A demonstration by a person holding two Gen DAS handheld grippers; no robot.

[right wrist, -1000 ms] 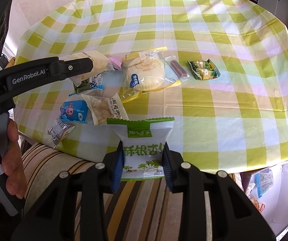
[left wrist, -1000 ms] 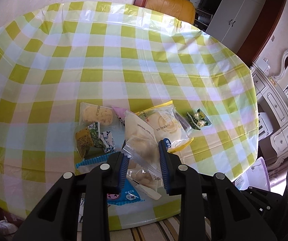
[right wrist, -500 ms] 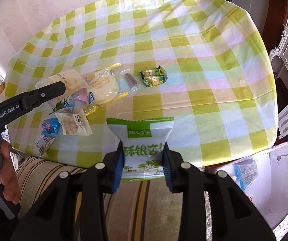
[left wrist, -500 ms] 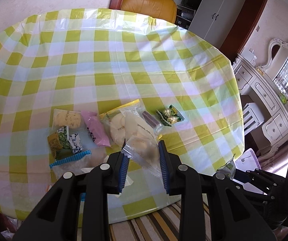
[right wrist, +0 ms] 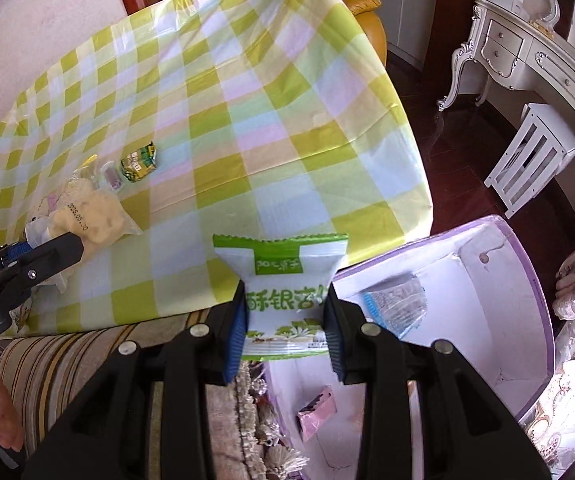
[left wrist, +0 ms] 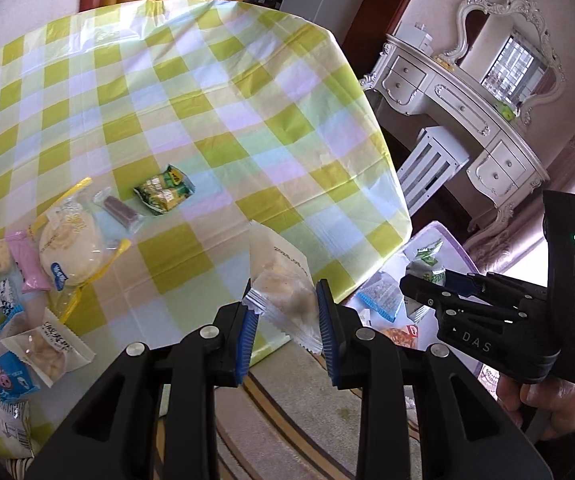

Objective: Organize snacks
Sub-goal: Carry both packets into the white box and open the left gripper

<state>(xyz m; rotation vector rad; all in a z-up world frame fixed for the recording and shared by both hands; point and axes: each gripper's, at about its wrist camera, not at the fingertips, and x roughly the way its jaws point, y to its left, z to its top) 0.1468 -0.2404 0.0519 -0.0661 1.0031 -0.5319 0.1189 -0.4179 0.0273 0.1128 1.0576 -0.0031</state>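
A clear packet of pale biscuits (left wrist: 287, 292) is pinched between the blue pads of the left gripper (left wrist: 287, 322) and is held in the air over the near edge of the checked tablecloth (left wrist: 215, 92). A green and white snack packet (right wrist: 283, 296) is clamped in the same way by the right gripper (right wrist: 285, 332), and it is held over the rim of a white box with a lilac edge (right wrist: 527, 280), which stands on the floor just beside the table. Inside this box a packet with a blue edge (right wrist: 397, 304) and a pink packet (right wrist: 317, 412) are seen. On the tablecloth, other snacks are left in a loose group: a round pale cake in a yellow-edged bag (left wrist: 71, 246), a pink packet (left wrist: 27, 262), a small purple bar (left wrist: 121, 208), a green sweet packet (left wrist: 165, 194) and a blue packet (left wrist: 11, 376). A striped carpet (right wrist: 71, 356) is seen below the table.
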